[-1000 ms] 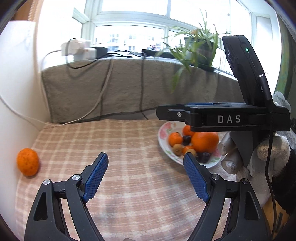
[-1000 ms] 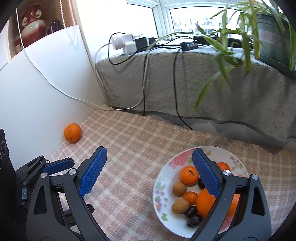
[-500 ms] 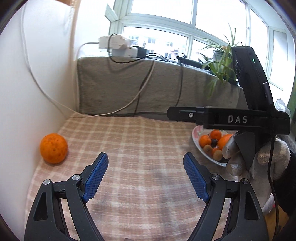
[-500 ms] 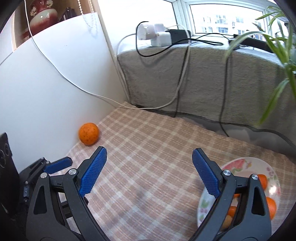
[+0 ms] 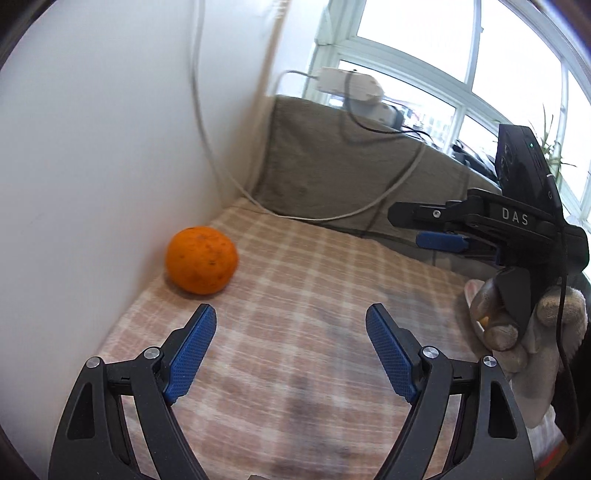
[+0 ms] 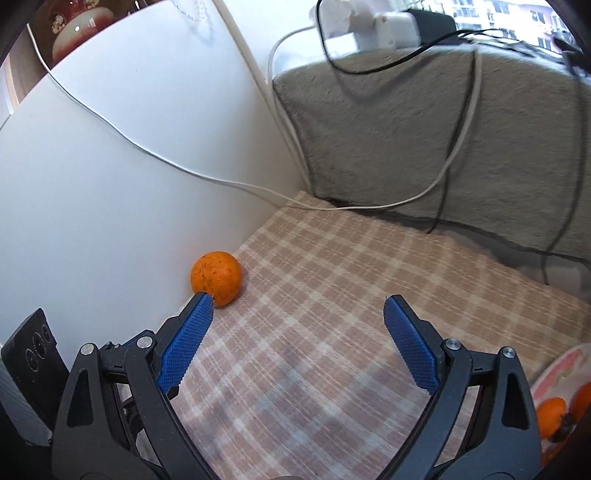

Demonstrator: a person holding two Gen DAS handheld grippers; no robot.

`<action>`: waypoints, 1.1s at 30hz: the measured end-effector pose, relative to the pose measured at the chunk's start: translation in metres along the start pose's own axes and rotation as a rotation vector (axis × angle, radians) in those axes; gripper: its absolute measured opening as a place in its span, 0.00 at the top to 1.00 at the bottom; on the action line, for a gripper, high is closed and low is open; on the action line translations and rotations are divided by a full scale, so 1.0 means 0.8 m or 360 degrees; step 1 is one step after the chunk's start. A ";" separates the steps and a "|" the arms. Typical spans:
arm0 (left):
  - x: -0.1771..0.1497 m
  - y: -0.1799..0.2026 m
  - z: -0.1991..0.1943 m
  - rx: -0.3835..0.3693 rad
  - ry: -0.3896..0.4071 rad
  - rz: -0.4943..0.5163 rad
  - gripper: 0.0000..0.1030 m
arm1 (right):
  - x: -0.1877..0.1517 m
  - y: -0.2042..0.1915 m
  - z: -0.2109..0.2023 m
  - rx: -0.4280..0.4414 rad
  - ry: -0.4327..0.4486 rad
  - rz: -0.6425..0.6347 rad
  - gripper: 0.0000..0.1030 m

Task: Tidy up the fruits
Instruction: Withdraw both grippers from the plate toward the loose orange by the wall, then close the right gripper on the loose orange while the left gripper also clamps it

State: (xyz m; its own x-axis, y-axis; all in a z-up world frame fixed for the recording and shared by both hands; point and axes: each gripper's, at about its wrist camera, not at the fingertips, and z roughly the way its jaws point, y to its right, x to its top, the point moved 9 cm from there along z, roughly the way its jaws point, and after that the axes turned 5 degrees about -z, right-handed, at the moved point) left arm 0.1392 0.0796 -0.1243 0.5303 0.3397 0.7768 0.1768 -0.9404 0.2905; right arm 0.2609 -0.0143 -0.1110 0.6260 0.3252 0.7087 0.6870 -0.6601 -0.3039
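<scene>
Left wrist view: left gripper (image 5: 290,317) sits at the bottom centre of the frame, its blue pads (image 5: 190,354) spread wide, nothing between them but the checked cloth (image 5: 317,295). A lone orange (image 5: 201,264) lies left of centre, above and just beyond the left pad, apart from it. The fruit rests on the cloth right against the white wall panel (image 5: 92,166); whether it actually touches the panel cannot be told.

Right edge of the same view: the right gripper (image 5: 439,240) seen side-on, black body marked "DAS", one blue finger showing below it, held by a gloved hand (image 5: 517,325). Its jaw state is not readable from this angle.

Right wrist view: right gripper (image 6: 298,312) at the bottom centre, pads spread wide, only cloth between them. The orange (image 6: 216,277) lies left of centre; the left pad tip overlaps its lower edge in the frame, contact not determinable. Fruit sits outside the jaw gap, to its left.

Lower right corner of this view: rim of a flowered plate (image 6: 561,373) with small orange fruits (image 6: 551,413) on it, well apart from the lone orange.

Background: grey blanket (image 6: 424,129) draped over a ledge at the top right, white cable (image 6: 155,155) running down the wall panel, power strip with plugs (image 6: 373,22) on the ledge. Both views are slightly motion-blurred
</scene>
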 end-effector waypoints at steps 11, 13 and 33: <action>0.008 -0.058 0.028 0.0113 -0.0025 -0.0102 0.19 | 0.015 -0.046 0.094 0.0305 -0.0171 0.0007 0.07; 0.009 -0.062 0.033 0.0117 -0.0031 -0.0108 0.19 | 0.015 -0.053 0.107 0.0345 -0.0197 0.0013 0.07; 0.016 -0.080 0.088 0.0130 -0.0163 -0.0169 0.31 | 0.007 -0.092 0.211 0.0661 -0.0408 0.0138 0.20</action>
State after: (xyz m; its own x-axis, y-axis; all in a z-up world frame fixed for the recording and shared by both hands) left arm 0.1927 0.1431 -0.1721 0.5858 0.4378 0.6820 0.3012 -0.8989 0.3183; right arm 0.2761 0.1502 -0.1920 0.7221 0.4717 0.5060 0.6847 -0.3832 -0.6199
